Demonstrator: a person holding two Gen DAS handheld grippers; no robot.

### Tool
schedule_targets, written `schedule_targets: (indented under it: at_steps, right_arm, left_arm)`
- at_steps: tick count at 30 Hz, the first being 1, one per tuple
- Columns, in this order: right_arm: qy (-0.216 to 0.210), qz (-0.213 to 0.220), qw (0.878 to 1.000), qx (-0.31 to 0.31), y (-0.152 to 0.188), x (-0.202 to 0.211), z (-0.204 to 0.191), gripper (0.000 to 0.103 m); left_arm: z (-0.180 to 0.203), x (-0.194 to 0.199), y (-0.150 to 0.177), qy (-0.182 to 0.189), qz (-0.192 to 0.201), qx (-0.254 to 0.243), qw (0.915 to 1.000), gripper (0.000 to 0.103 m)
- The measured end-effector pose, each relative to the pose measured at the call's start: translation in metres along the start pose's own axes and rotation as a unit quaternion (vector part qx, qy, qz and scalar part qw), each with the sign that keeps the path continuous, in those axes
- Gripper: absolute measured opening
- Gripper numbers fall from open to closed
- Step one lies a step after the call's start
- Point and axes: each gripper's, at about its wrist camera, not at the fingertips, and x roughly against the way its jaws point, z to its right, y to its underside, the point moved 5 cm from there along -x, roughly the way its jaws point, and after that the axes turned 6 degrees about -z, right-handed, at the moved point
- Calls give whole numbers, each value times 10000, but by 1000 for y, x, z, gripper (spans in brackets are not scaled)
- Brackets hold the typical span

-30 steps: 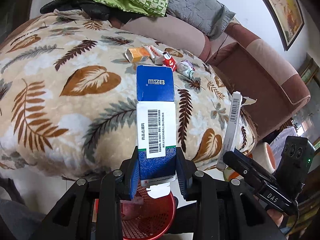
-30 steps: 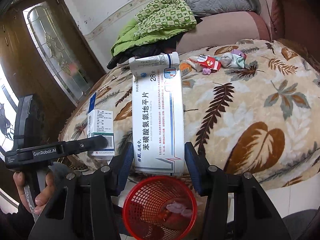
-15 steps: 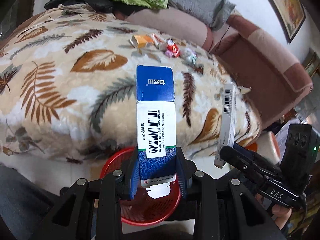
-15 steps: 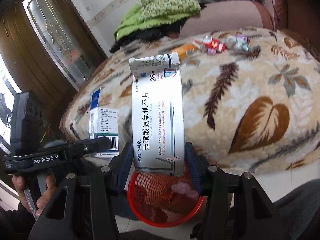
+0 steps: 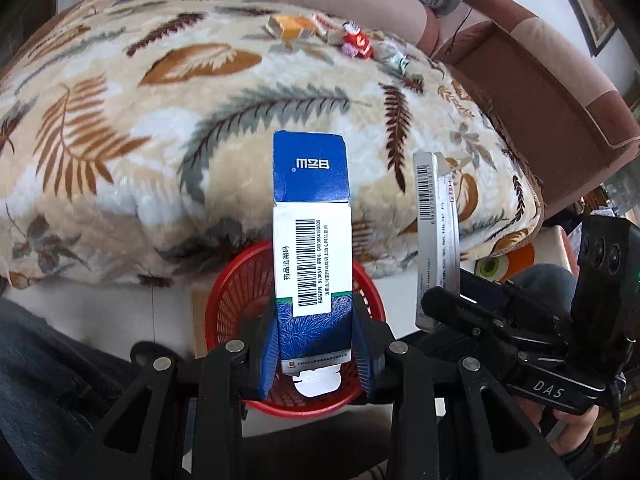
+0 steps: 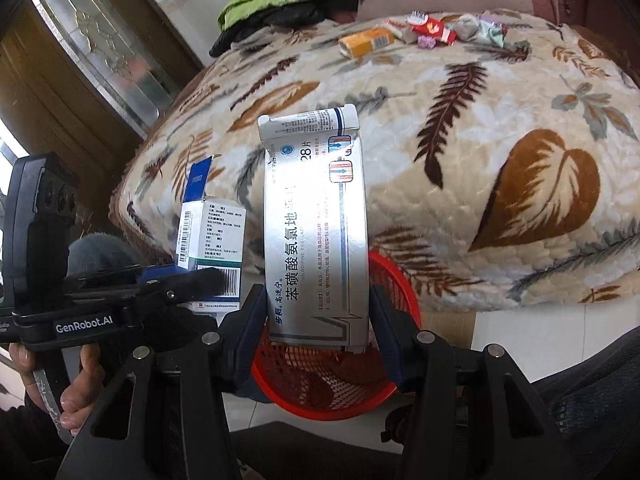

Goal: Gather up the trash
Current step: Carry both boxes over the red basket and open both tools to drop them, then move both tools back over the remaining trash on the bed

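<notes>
Left view: left tongs [image 5: 316,344] clenched on blue box [image 5: 311,240], poised over red basket [image 5: 294,332] on the floor near the sofa. Risks bouncing off the rim if released off-centre.

Right view: right tongs [image 6: 318,320] grasping silver box [image 6: 316,236] above the basket's [image 6: 336,384] far edge. Could collide with the other box [image 6: 212,240] at left.
</notes>
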Motion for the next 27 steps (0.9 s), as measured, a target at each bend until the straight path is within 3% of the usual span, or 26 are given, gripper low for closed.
schedule_targets:
  at_steps: [17,24,27]
  right_arm:
    - [40,-182,9998,-75,4,-8,4,51]
    - [-117,-161,9988,-452,3,-6,16,55]
    - [-183,-94,9987,-470,1,-3,15,55]
  left_arm:
    - [-7,-10,0,-162,-210,74,9996,36]
    - [-11,-7,-3,-122,-105,168,9997,52]
    - [-13,-5,-4,-101,-72,240,9996,52]
